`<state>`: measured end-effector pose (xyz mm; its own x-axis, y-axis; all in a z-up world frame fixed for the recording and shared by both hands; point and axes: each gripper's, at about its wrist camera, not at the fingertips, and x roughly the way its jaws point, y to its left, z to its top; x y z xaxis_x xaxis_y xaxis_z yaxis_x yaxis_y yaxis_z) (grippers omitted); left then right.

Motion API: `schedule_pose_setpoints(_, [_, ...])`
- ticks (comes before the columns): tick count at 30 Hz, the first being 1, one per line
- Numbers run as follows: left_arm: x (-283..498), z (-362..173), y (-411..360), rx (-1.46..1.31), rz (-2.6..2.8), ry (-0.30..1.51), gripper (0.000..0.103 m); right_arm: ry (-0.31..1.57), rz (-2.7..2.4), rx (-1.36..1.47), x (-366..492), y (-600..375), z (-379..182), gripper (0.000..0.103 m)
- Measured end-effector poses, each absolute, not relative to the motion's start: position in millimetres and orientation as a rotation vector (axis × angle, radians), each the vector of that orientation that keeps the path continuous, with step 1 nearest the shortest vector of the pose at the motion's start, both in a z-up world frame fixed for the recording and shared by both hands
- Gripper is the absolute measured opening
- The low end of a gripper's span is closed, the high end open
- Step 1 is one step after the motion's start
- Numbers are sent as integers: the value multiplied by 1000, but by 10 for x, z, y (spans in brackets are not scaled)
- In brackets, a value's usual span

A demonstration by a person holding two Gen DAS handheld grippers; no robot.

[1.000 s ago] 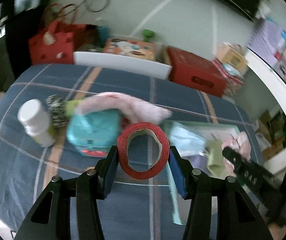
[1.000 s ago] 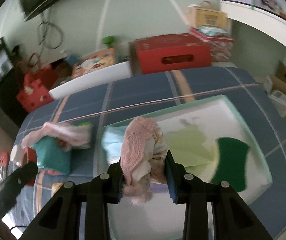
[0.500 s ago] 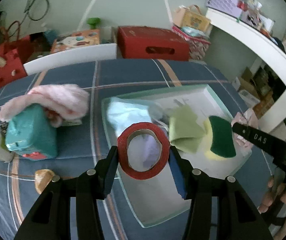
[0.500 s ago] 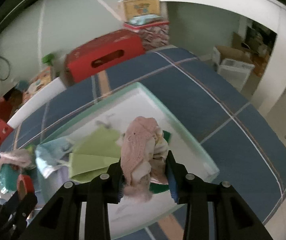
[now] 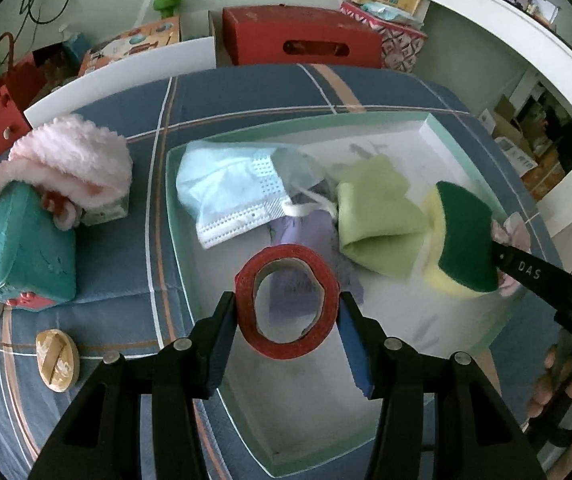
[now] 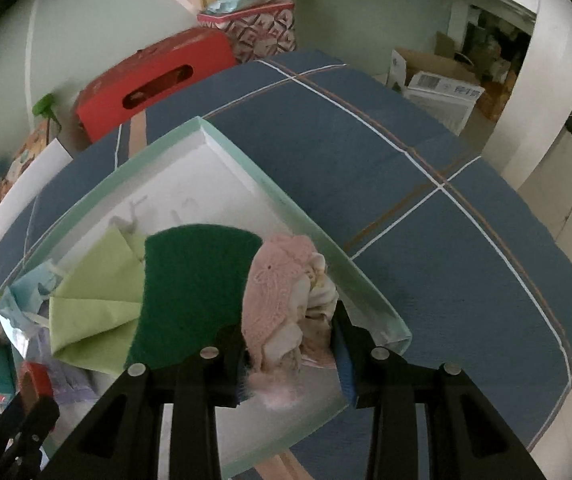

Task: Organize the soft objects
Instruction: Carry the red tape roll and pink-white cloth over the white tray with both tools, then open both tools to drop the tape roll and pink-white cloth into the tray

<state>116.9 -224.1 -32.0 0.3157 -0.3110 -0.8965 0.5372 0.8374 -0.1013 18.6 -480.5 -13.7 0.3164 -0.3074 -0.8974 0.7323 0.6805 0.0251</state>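
Both grippers are hanging over the mint-rimmed tray (image 5: 426,120) to drop loads in: left gripper (image 5: 286,312) clamping a red tape roll (image 5: 245,292), right gripper (image 6: 290,336) pinching a bunched pink knit cloth (image 6: 273,288).

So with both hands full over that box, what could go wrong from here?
1. The pink cloth bundle in the right gripper hangs right at the box's near rim; let go here, it might drape over the edge or land on the blue blanket.
2. The left gripper holds a red tape roll over the box. It looks stiff rather than soft, so it may not belong there.
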Motion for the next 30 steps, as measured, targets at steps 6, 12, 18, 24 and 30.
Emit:
schedule_pose_setpoints(6, [1169,-341,-2245,233,-555,1116,52,1039,-695,474,203,-4736,-122,38])
schedule_pose_setpoints(12, [1188,-328,-2267,221,-581,1125,52,1040,-697,462,249,-4729,-96,38])
schedule_pose_setpoints(18, [1162,-222,-2279,205,-606,1094,65,1020,-715,449,244,-4736,3,53])
schedule_pose_setpoints(24, [1226,-136,-2164,158,-581,1071,79,991,-740,440,223,-4737,124,63])
schedule_pose_setpoints(30, [1326,-88,-1982,93,-506,1045,90,991,-742,419,247,-4699,158,79])
